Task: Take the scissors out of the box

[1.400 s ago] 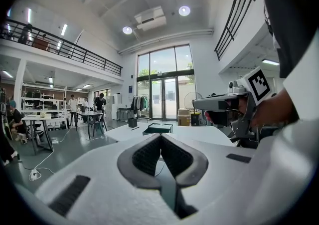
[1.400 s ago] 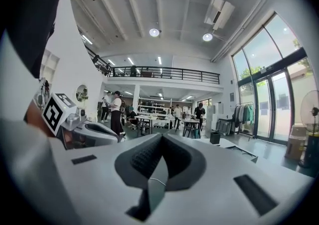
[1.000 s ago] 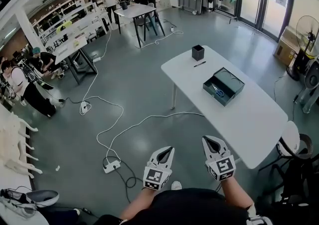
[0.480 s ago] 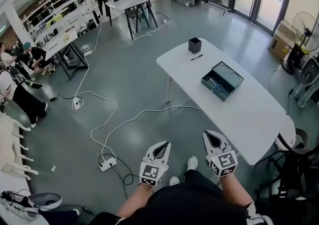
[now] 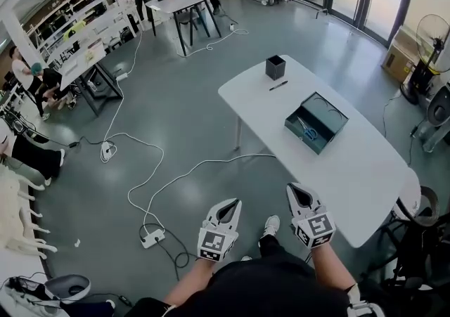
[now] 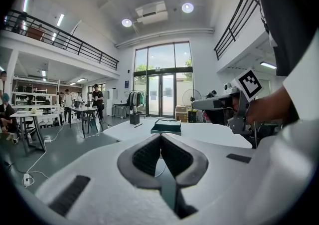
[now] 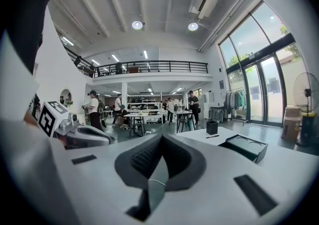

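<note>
The left tool (image 5: 230,204) is closed, tips together, nothing in it. The right tool (image 5: 298,192) is pinched shut too, and empty. Both hover above the floor (image 5: 176,140), near the white counter (image 5: 358,168). Well ahead sits the open box (image 5: 325,113), with the scissors (image 5: 307,130) lying inside.

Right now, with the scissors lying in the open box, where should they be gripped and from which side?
Probably by the blue handle end of the scissors, coming straight down. They lie flat on the floor of the box, whose walls block a sideways approach; only the open top is clear. Blade direction is too small to tell.
</note>
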The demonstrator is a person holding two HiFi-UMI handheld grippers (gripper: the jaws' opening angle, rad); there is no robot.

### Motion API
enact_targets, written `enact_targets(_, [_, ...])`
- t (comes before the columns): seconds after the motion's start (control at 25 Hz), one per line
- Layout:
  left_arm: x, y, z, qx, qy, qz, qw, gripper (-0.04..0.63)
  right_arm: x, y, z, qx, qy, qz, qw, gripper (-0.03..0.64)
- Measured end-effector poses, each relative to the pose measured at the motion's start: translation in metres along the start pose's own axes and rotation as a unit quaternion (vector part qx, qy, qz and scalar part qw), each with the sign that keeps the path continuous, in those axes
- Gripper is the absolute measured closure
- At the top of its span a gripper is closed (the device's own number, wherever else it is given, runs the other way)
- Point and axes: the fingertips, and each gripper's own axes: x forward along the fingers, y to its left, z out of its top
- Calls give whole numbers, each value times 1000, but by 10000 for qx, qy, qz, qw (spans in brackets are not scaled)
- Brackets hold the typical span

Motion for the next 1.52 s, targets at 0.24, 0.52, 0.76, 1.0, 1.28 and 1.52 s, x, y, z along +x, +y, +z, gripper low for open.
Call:
enact_targets(0.24, [53,28,19,78,31,122,9999,586,42,-48,14,-3,-56,41,10000,611])
enact_targets(0.52, [123,43,38,45,22,110,9999,586,79,-99,32,-115,-166,278,9994,611])
enact_targets(0.76, [178,36,51,-40,-18,-155,9999,586,95,-142,33,-58,-178,243,9995,611])
enact_targets(1.0, [216,37,55,51,62,-172,9998,586,105,-184,27,13,-158,129,9998,611])
enact_targets(1.28, [240,42,62,48,77,-172,9998,586,111,-212,33,-9,-197,-7,9998,611])
enact_targets(1.52, [268,49,58,-5,109,-303,9995,586,119,-236,18,85,-60,-219,9997,611])
